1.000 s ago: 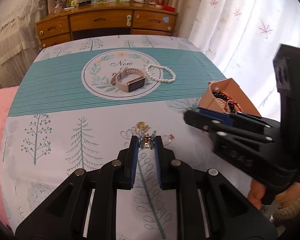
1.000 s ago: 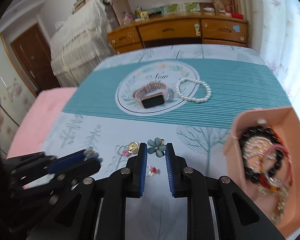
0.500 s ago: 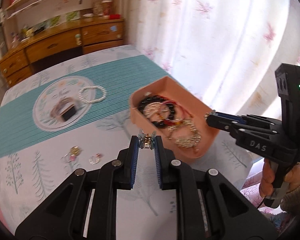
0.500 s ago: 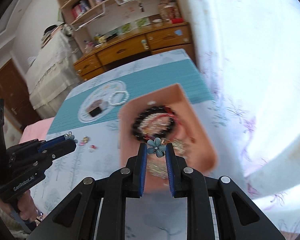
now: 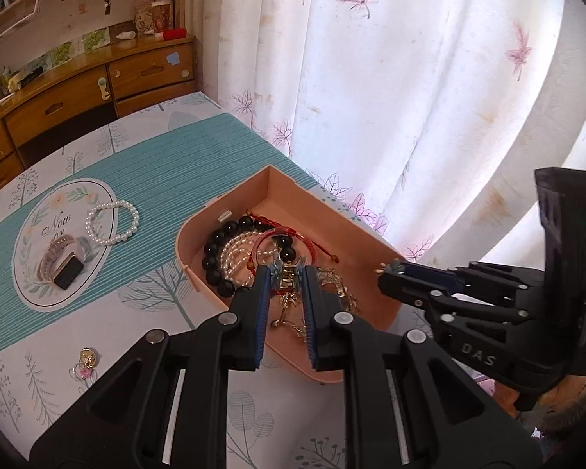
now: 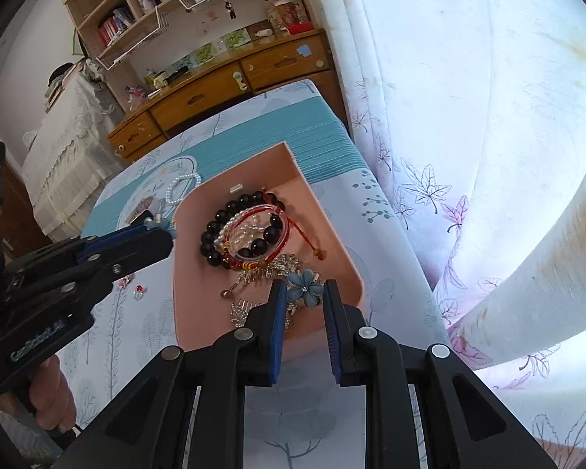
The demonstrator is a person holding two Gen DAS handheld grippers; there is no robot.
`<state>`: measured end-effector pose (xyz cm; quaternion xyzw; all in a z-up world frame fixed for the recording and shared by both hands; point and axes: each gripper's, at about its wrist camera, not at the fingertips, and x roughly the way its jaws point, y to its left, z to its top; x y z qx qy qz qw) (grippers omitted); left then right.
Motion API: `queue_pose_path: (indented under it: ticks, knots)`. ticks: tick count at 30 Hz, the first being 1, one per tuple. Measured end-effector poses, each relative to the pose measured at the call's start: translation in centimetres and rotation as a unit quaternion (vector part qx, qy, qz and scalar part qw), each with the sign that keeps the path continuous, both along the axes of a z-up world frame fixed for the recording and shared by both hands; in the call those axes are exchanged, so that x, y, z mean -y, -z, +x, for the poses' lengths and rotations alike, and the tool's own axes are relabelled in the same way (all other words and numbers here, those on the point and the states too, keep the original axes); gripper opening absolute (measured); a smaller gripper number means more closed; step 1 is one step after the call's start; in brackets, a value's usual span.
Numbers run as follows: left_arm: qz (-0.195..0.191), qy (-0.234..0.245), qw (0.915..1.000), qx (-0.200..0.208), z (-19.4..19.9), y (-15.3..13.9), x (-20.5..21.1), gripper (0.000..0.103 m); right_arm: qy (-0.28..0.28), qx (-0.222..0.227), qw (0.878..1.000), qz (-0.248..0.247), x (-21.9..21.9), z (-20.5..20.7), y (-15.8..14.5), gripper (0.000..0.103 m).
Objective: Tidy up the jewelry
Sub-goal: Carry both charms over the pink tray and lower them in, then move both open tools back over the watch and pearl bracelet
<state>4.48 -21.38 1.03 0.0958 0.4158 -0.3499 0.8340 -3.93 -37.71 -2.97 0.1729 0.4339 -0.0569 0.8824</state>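
A pink tray on the tablecloth holds a black bead bracelet, red cords and gold pieces. My left gripper is shut on a small blue flower earring and holds it over the tray's near part. My right gripper is shut on a matching blue flower earring over the tray's near right corner. It shows in the left wrist view at the tray's right rim. A pearl bracelet and a pink watch lie on the round print.
Small earrings lie on the cloth left of the tray. A white curtain hangs close to the table's right edge. A wooden dresser stands beyond the far edge.
Both grippers have carried their flower earrings from the cloth rightward to above the pink tray, and now sit lower and closer over it.
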Motion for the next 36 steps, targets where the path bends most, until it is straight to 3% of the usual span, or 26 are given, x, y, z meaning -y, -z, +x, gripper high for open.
queue_pose_path:
  ticks: [4,9,23,36]
  knots:
    - [0.015,-0.003,0.9999,-0.003,0.4,1.1,0.0,0.013,0.006,0.0,1.0,0.0,-0.1,0.1,0.0,0.02]
    - [0.031,-0.013,0.9994,-0.008,0.4,2.0,-0.5,0.014,0.01,0.006,1.0,-0.004,-0.3,-0.1,-0.3,0.031]
    - [0.018,-0.1,0.9948,0.004,-1.1,0.2,-8.0,0.014,-0.003,0.018,1.0,-0.008,-1.8,-0.4,-1.1,0.032]
    - [0.024,-0.226,0.9739,-0.011,-3.1,0.5,-18.7,0.014,-0.046,0.028,0.999,-0.005,-5.0,-0.1,-2.0,0.032]
